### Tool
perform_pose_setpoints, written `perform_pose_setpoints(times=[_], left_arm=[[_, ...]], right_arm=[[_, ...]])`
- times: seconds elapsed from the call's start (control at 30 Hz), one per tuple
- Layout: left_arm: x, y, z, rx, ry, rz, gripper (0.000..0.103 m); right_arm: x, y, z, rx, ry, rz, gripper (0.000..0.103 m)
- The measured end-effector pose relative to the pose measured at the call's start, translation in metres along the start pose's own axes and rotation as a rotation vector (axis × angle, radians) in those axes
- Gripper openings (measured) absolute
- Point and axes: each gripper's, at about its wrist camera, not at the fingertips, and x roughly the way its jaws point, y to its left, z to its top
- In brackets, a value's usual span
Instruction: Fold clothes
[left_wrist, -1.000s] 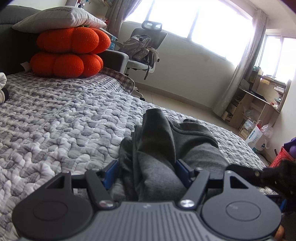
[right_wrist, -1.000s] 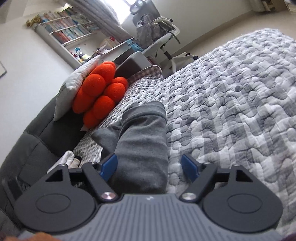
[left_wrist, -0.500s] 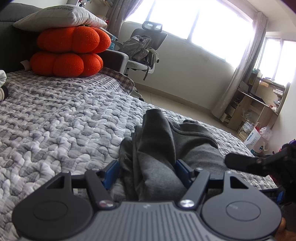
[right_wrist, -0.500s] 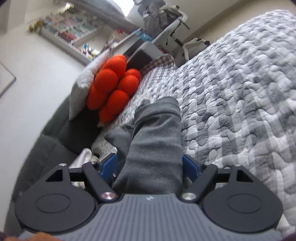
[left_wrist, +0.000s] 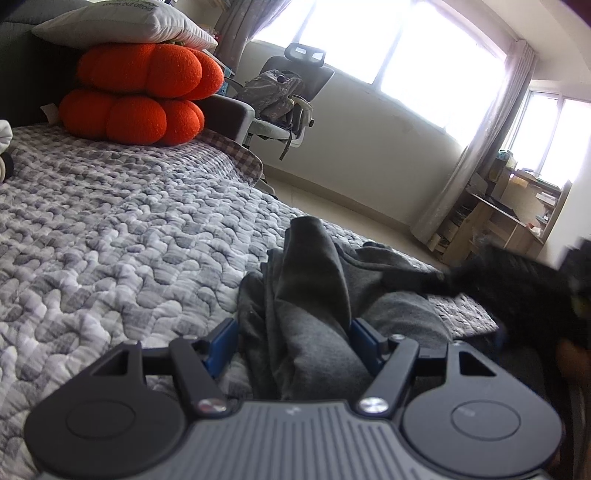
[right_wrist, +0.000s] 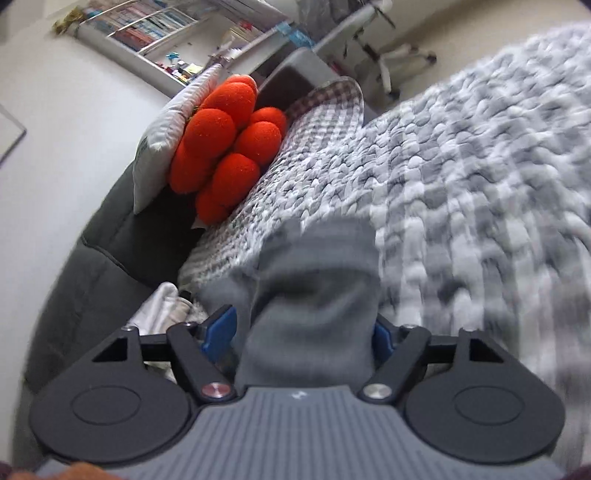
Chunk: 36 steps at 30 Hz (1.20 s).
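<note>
A folded grey garment (left_wrist: 310, 306) lies in a thick bundle on the grey quilted bedspread (left_wrist: 110, 236). My left gripper (left_wrist: 293, 339) holds still low over the bed, and the bundle fills the gap between its blue pads, touching both. In the right wrist view the same grey garment (right_wrist: 317, 280) sits between the blue pads of my right gripper (right_wrist: 303, 332). Its jaws are closing: the right pad touches the cloth and a small gap shows at the left pad. That view is blurred by motion.
Two orange pumpkin cushions (left_wrist: 136, 92) under a white pillow (left_wrist: 122, 22) lean on the dark headboard. White cloth (right_wrist: 162, 306) lies near the headboard. An office chair with a backpack (left_wrist: 280, 92) stands beyond the bed. Wooden shelves (left_wrist: 509, 218) stand by the window.
The right gripper has slid in along the garment, which now fills more of its gap. In the left wrist view it appears as a dark blurred shape reaching in from the right. The left gripper has kept still.
</note>
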Motion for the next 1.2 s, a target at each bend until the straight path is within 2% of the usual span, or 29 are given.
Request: perform_pose_setpoints(times=[0.1, 0.13, 0.17, 0.3, 0.4, 0.47, 0.57, 0.73, 0.83, 0.87, 1.0, 1.1, 1.2], left_arm=[[0.000, -0.001, 0.000, 0.004, -0.002, 0.001, 0.069], [0.001, 0.000, 0.000, 0.002, -0.002, -0.001, 0.069], [0.002, 0.001, 0.000, 0.000, -0.002, -0.003, 0.069], [0.003, 0.002, 0.001, 0.001, -0.003, -0.004, 0.069], [0.003, 0.002, 0.000, 0.005, -0.004, -0.002, 0.069], [0.003, 0.002, 0.000, 0.006, -0.004, -0.002, 0.069], [0.002, 0.002, 0.000, 0.006, -0.004, -0.007, 0.069], [0.003, 0.007, 0.000, -0.010, 0.007, -0.038, 0.069], [0.003, 0.012, 0.002, -0.031, 0.020, -0.063, 0.069], [0.003, 0.015, 0.003, -0.048, 0.025, -0.078, 0.069], [-0.005, 0.033, 0.013, -0.111, 0.031, -0.111, 0.069], [-0.029, 0.048, 0.027, -0.107, -0.069, -0.050, 0.069], [-0.036, 0.063, 0.038, -0.176, -0.055, -0.098, 0.069]], right_arm=[[0.011, 0.002, 0.013, -0.014, 0.045, -0.009, 0.074], [0.014, 0.003, 0.016, -0.019, 0.057, -0.012, 0.067], [0.015, 0.002, 0.016, -0.026, 0.051, -0.020, 0.045], [0.016, 0.001, 0.013, -0.064, 0.028, -0.043, 0.036], [0.016, 0.009, 0.007, -0.125, 0.015, -0.074, 0.036], [0.016, 0.010, 0.010, -0.128, 0.030, -0.075, 0.037], [0.022, 0.010, 0.018, -0.123, 0.064, -0.081, 0.044], [0.024, 0.005, 0.027, -0.087, 0.078, -0.090, 0.045], [0.017, 0.011, 0.029, -0.101, 0.031, -0.137, 0.055], [0.010, 0.017, 0.028, -0.127, -0.016, -0.172, 0.061], [-0.027, 0.044, 0.013, -0.271, -0.170, -0.223, 0.061], [-0.046, 0.082, -0.031, -0.578, -0.207, -0.244, 0.063], [-0.041, 0.114, -0.087, -0.902, -0.156, -0.263, 0.070]])
